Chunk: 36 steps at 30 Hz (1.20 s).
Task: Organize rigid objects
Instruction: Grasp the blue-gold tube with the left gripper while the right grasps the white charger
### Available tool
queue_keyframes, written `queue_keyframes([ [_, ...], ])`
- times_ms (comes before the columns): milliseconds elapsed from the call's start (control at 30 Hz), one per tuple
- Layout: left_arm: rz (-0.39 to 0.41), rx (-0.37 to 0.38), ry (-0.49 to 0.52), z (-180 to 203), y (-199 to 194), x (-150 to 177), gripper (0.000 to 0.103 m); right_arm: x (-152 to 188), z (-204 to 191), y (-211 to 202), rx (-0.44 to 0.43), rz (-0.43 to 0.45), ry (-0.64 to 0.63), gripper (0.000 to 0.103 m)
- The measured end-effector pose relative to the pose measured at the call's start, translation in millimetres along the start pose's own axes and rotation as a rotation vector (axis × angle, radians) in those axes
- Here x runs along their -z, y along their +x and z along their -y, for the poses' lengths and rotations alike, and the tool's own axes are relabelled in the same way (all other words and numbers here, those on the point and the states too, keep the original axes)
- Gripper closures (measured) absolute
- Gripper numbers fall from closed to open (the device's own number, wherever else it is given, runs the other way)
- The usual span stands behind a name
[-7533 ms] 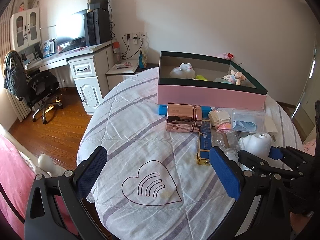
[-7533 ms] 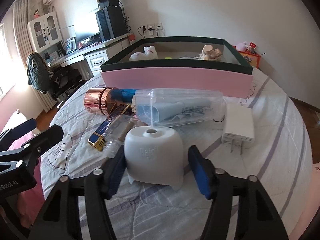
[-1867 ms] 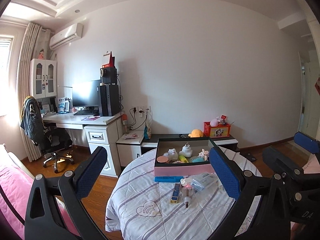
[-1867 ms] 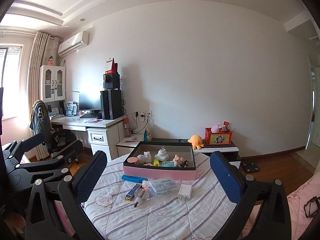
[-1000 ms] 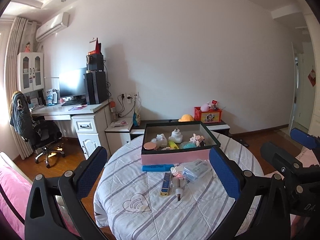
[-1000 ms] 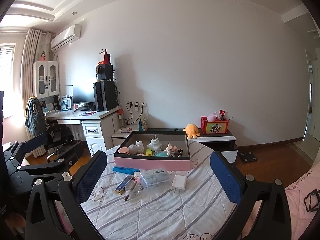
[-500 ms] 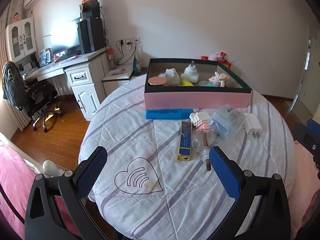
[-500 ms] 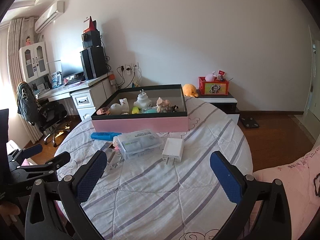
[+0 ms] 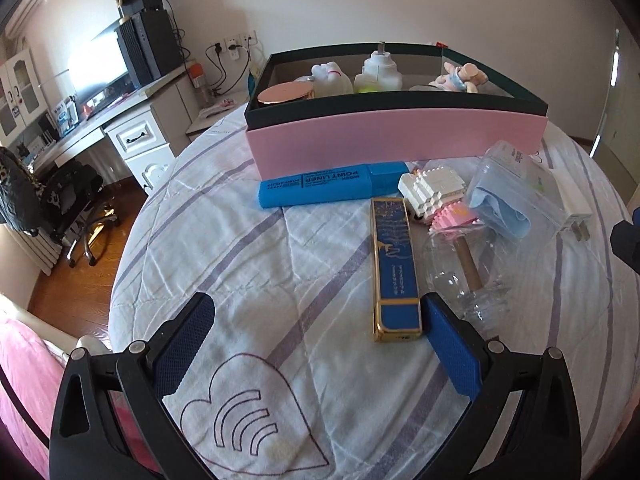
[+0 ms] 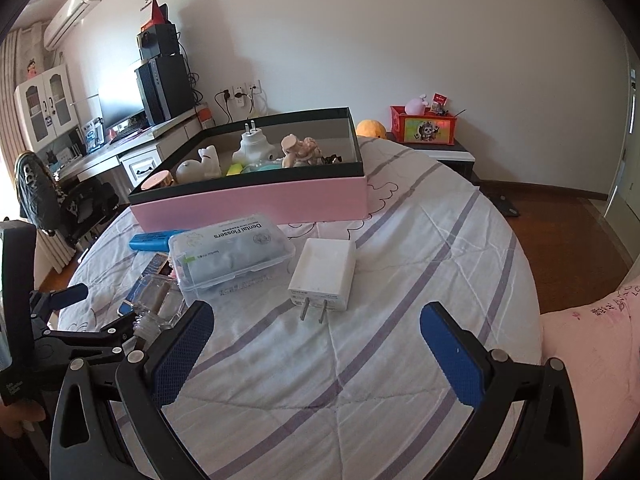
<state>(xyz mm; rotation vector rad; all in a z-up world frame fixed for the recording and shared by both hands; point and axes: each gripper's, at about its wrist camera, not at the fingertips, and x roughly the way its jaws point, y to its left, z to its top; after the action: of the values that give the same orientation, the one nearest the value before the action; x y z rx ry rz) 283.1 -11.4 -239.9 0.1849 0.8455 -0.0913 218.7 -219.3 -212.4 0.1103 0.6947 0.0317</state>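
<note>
Far left of the left fingers there's an office chair [image 9: 60, 196] on the wood floor [image 9: 76, 280] and a white desk [image 9: 132, 128] with a monitor [image 9: 100, 68] and a dark speaker [image 9: 150, 44] against the wall. The left gripper [image 9: 316, 336] hangs low over a round counter [image 9: 224, 248] covered in a white quilt with purple stripes, fingers spread wide and gripping nothing, with a heart logo [image 9: 248, 416] stitched in the cloth right between them. Just ahead of its right finger lies a long blue and gold box [image 9: 394, 268], near end almost touching that pad. Beyond it a blue highlighter [image 9: 332, 184] lies across the front of the pink storage box [image 9: 394, 142], which already holds a copper lid [image 9: 285, 92], some white figurines and a small doll. Off to the right of the fingers there's a block toy [image 9: 436, 192], a clear bottle [image 9: 468, 276] and a clear floss case [image 9: 508, 188]. The right gripper [image 10: 316, 340] is also wide open and empty, with a white plug charger [image 10: 323, 274] on the quilt just ahead between its fingers, prongs facing them. Farther right, a red bin [image 10: 423, 124] sits on a low stand by the wall.
</note>
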Motion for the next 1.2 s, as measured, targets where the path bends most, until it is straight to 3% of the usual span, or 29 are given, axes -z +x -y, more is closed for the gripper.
queue_keyframes([
  [167, -0.003, 0.049, 0.031, 5.6, 10.8, -13.1, 0.022, -3.4, 3.7, 15.2, 0.017, -0.024, -0.006, 0.000],
  [333, 0.026, 0.103, 0.065, 16.5, 12.0, -16.7, 0.069, -9.5, 6.3, 27.3, 0.048, -0.042, -0.011, 0.000],
  [400, 0.035, 0.098, 0.071, 18.4, 10.5, -16.0, 0.082, -12.6, 6.7, 33.1, 0.070, -0.051, -0.019, 0.000],
  [633, 0.042, 0.101, 0.007, 4.3, 5.2, -8.3, 0.082, -23.6, 6.7, 65.1, 0.083, -0.137, -0.047, 0.000],
  [700, 0.043, 0.097, 0.006, 4.7, 4.2, -7.6, 0.082, -25.0, 3.8, 72.4, 0.064, -0.162, -0.060, 0.008],
  [767, 0.042, 0.095, 0.004, 4.8, 3.7, -7.5, 0.082, -25.4, 0.6, 78.4, 0.062, -0.188, -0.079, 0.025],
  [800, 0.041, 0.095, 0.003, 4.9, 3.3, -7.1, 0.082, -25.8, 0.0, 79.8, 0.069, -0.190, -0.084, 0.026],
  [867, 0.044, 0.094, -0.004, 5.1, 1.4, -6.7, 0.082, -26.1, -2.5, 77.8, 0.059, -0.181, -0.094, 0.045],
  [967, 0.050, 0.096, -0.013, 4.9, -4.7, -3.5, 0.082, -25.9, -4.1, 74.3, 0.030, -0.166, -0.100, 0.060],
  [1067, 0.078, 0.099, -0.024, 4.2, -16.9, -1.9, 0.082, -23.5, -2.4, 64.3, -0.004, -0.137, -0.084, 0.062],
  [1200, 0.135, 0.101, -0.045, 2.7, -39.9, -0.2, 0.086, -16.2, -3.3, 31.9, -0.040, -0.034, -0.038, 0.062],
])
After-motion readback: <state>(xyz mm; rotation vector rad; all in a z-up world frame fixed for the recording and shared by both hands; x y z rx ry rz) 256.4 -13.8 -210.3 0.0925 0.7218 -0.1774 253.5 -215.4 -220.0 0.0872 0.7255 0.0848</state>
